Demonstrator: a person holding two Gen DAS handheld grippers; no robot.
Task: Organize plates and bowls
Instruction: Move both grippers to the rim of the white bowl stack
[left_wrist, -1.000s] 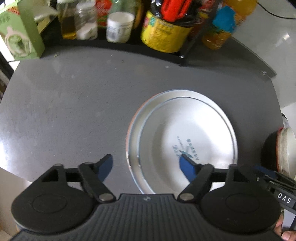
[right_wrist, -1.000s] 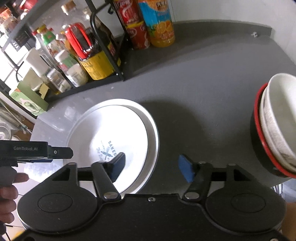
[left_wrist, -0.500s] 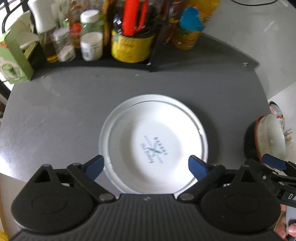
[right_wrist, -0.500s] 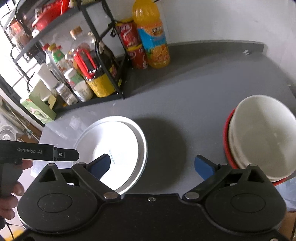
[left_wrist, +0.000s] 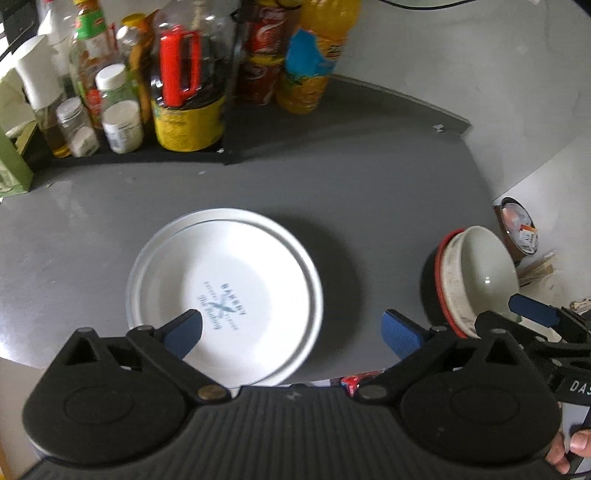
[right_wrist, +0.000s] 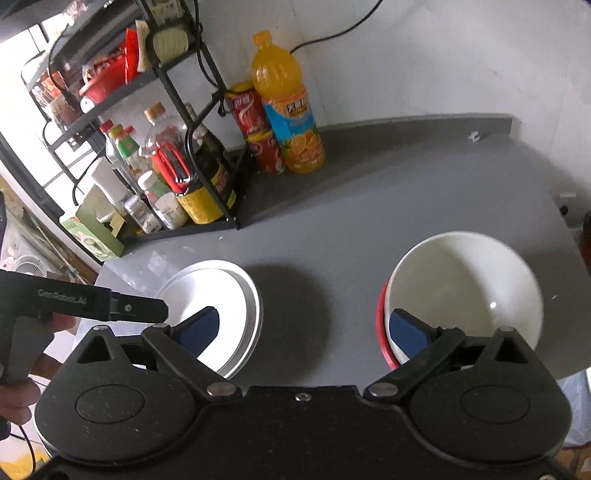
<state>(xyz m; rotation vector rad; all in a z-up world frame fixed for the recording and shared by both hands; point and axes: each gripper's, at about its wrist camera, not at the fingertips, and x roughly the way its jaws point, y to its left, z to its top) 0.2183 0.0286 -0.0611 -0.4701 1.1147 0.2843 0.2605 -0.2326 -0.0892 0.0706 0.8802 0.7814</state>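
**White plates and bowls stacked; both grippers free**

White plates lie nested in one stack at the middle of the grey worktop. Bowls sit nested at the right edge, white inside a red-rimmed one. Sorting appears largely complete; any final placement cannot be judged. The left gripper hangs above the plates' near rim, jaws spread, holding nothing. The right gripper hangs between the two stacks, jaws likewise spread and empty.
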